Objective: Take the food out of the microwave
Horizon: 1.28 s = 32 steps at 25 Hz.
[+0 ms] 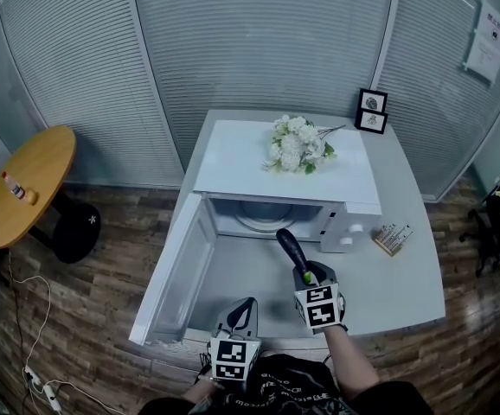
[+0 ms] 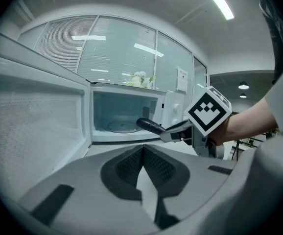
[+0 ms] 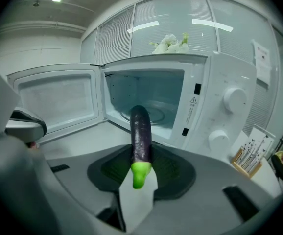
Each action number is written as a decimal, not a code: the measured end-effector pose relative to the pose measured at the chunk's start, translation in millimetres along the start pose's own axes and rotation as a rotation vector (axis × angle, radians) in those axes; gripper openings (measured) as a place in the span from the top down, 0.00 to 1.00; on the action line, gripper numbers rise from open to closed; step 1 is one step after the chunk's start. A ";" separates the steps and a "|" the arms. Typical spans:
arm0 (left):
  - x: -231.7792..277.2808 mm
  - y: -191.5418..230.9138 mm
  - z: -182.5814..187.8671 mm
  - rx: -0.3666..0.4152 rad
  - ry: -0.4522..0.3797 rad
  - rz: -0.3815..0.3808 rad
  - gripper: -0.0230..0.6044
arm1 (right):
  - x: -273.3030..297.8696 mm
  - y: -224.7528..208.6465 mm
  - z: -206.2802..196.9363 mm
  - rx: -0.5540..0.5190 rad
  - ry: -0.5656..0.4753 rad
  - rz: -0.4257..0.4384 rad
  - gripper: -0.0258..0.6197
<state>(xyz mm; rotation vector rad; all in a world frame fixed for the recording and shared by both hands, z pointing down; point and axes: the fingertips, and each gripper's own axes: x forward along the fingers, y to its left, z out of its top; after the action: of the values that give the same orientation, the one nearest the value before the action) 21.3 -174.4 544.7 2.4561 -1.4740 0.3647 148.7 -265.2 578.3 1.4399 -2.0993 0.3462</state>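
Holding: an eggplant (image 3: 141, 131) is gripped near its green stem end by the right gripper (image 3: 141, 166), whose fingers (image 3: 173, 171) are clamped on it.
Eggplant place: held above the surface (image 1: 397, 284), just in front of the open microwave (image 1: 354, 225), purple end pointed at the cavity.
Left gripper (image 2: 142, 153): fingers are brought together with nothing between them; it is held low near the swung-out door (image 1: 176, 271).
Microwave top: flowers (image 1: 300, 143) are laid there.

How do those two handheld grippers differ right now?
The right gripper clamps an eggplant; the left gripper is shut on nothing. The right gripper sits nearer the microwave; the left gripper is farther back, by the table edge. Both point at the open microwave.
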 end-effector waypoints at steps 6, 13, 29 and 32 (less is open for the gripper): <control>-1.1 -8.5 -2.4 0.004 0.001 -0.003 0.95 | -14.8 2.2 -8.5 0.007 -0.005 -0.003 0.77; -2.2 -15.1 -4.3 -0.004 -0.001 0.006 0.95 | -32.1 4.1 -20.9 0.034 -0.018 -0.013 0.77; -7.1 -35.5 -5.0 0.013 -0.007 0.016 0.95 | -75.2 0.9 -43.3 0.085 -0.057 -0.043 0.77; -8.6 -38.5 -5.4 0.017 -0.008 0.016 0.95 | -82.5 2.1 -46.1 0.097 -0.070 -0.044 0.77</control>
<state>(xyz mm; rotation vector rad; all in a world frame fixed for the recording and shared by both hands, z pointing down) 51.0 -148.0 543.5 2.4626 -1.5005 0.3729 182.5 -177.6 567.8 1.5729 -2.1284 0.3902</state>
